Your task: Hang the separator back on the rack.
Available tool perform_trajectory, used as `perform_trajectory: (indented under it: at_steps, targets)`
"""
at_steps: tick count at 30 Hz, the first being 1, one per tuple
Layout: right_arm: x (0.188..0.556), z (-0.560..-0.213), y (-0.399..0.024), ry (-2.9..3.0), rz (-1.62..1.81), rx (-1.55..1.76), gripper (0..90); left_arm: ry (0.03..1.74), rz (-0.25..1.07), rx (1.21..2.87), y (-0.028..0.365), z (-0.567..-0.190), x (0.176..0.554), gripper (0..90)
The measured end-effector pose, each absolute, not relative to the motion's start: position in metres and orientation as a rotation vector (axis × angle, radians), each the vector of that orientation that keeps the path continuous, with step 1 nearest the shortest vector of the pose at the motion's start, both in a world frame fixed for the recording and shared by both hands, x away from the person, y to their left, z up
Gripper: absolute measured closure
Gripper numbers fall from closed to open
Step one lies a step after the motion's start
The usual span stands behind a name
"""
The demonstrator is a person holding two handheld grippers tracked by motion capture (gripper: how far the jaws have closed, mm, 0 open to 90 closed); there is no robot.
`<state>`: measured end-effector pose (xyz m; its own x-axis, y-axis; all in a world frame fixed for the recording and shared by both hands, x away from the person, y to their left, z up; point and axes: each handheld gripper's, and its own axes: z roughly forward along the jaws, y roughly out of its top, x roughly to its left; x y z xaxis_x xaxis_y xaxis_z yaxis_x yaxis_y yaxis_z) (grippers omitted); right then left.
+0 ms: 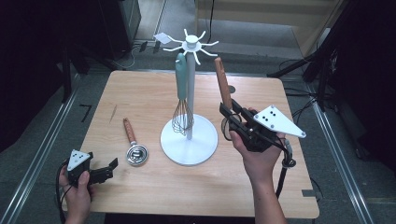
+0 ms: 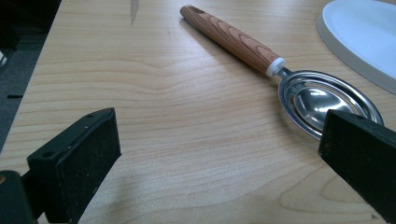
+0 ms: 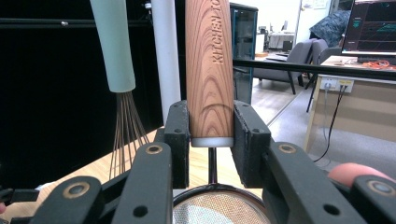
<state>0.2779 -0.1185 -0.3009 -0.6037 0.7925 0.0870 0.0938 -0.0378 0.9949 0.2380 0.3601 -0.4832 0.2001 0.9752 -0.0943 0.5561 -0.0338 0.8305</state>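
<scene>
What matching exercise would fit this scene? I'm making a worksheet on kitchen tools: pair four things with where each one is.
Things:
1. whisk
2. wood-handled strainer
3. wood-handled scoop
4. left gripper

Places or states:
A. lying flat on the table
B. hanging from the white stand
C. jaws open, nothing between them
D. clamped upright in the right gripper

Pairs: 1-B, 2-D, 3-A, 4-C
</scene>
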Motion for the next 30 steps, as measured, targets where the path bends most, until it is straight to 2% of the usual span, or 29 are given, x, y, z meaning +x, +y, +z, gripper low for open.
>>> perform_trajectory:
  at_steps: [30]
  targets:
    - [0.276, -0.285, -0.117, 1.663, 1.731, 0.885, 71.4, 1.454, 0.68, 1.694, 0.36, -0.483, 0.238, 0.0]
